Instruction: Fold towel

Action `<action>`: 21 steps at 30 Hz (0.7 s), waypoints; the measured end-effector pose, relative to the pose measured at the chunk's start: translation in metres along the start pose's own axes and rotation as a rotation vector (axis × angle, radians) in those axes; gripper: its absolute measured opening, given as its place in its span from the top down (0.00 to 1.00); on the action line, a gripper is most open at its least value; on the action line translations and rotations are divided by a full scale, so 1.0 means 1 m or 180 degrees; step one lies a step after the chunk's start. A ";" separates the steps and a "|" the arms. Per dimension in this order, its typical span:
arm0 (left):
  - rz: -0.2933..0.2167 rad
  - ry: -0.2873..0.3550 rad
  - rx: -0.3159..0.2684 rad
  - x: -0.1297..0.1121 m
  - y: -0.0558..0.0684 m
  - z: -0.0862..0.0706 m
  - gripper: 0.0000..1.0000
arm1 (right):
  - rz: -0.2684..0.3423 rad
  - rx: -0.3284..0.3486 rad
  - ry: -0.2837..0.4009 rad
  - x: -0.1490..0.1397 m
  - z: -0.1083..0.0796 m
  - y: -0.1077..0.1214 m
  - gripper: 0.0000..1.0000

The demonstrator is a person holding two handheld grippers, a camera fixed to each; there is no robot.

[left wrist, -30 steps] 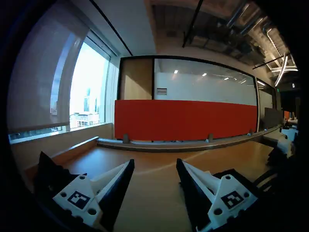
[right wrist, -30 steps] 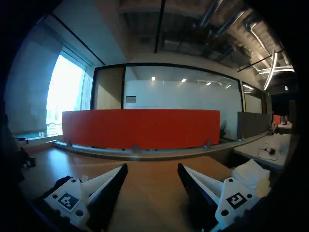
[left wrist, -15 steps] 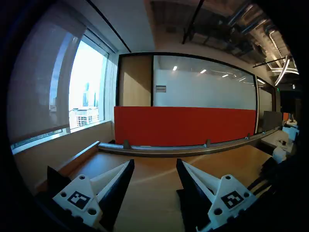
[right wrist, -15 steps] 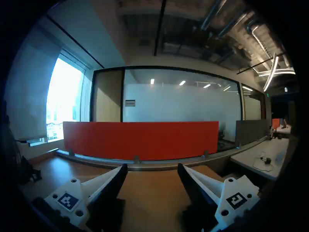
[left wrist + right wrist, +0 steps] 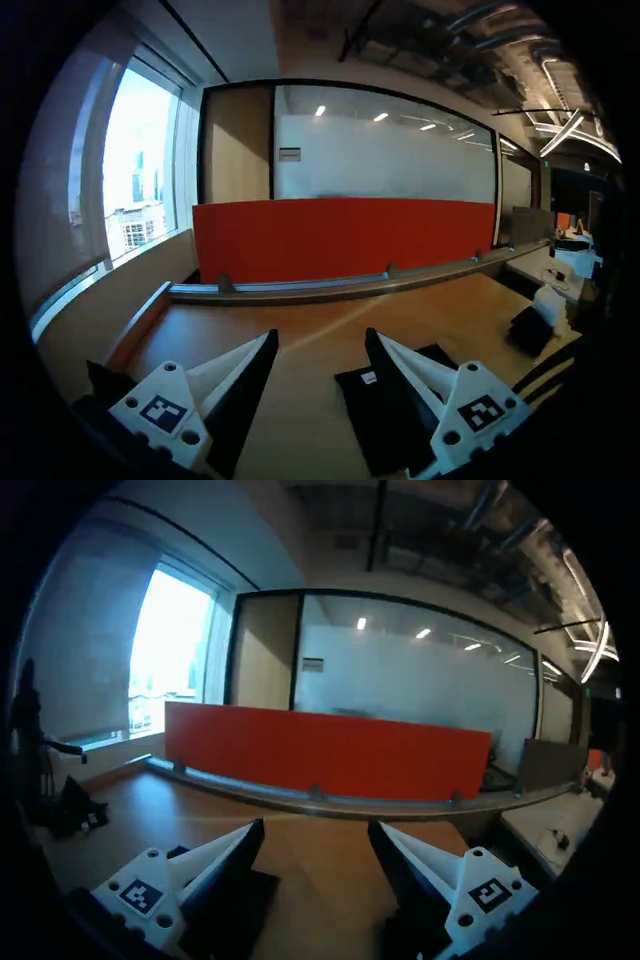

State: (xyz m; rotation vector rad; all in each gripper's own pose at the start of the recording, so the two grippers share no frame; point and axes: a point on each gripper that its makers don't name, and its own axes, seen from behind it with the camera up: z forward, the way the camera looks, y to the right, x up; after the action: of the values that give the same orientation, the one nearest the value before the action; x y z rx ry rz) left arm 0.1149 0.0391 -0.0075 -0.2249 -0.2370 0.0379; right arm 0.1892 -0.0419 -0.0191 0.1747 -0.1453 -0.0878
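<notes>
Open-plan office; long light-brown wooden desk top (image 5: 336,320) backed by a flat red divider panel (image 5: 344,236); behind it a frosted glass meeting-room wall (image 5: 384,160) in black frames; tall window (image 5: 140,188) looking on city high-rises; grey roller blind (image 5: 88,664) beside the window; exposed ceiling pipes (image 5: 480,32); thin linear strip lights (image 5: 568,132); neighbouring white desk (image 5: 532,828) with a cable on it

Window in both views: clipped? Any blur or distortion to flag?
Left gripper view: the window is bright but the buildings outside are readable; the red partition is sharp, and the desk rail below it is bowed by the fisheye. Right gripper view: the window is mostly clipped to white, the corner beneath it falls to dark silhouette, and the red partition is crisp with no motion blur.
</notes>
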 end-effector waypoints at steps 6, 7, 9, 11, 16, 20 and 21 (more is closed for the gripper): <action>0.0144 -0.0275 -0.0260 -0.019 0.015 0.003 0.20 | -0.0166 0.0438 -0.0294 -0.016 0.002 -0.028 0.00; 0.0171 -0.0325 -0.0310 -0.024 0.018 0.003 0.20 | -0.0201 0.0515 -0.0343 -0.020 0.001 -0.033 0.00; 0.0217 -0.0412 -0.0395 -0.031 0.024 0.003 0.20 | -0.0265 0.0648 -0.0434 -0.027 0.001 -0.041 0.00; 0.0264 -0.0501 -0.0466 -0.039 0.028 0.003 0.20 | -0.0334 0.0771 -0.0548 -0.037 0.000 -0.049 0.00; 0.0375 -0.0680 -0.0595 -0.059 0.036 0.001 0.20 | -0.0449 0.1014 -0.0843 -0.065 -0.002 -0.063 0.00; 0.0438 -0.0797 -0.0715 -0.076 0.045 -0.001 0.20 | -0.0522 0.1163 -0.1032 -0.088 -0.003 -0.072 0.00; 0.0454 -0.0822 -0.0739 -0.080 0.047 -0.001 0.20 | -0.0543 0.1189 -0.1072 -0.094 -0.004 -0.074 0.00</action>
State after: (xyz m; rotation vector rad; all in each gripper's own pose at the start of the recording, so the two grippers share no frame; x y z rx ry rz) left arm 0.0365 0.0791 -0.0373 -0.4689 -0.4834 0.1821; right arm 0.0917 -0.1041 -0.0487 0.5458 -0.4836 -0.2607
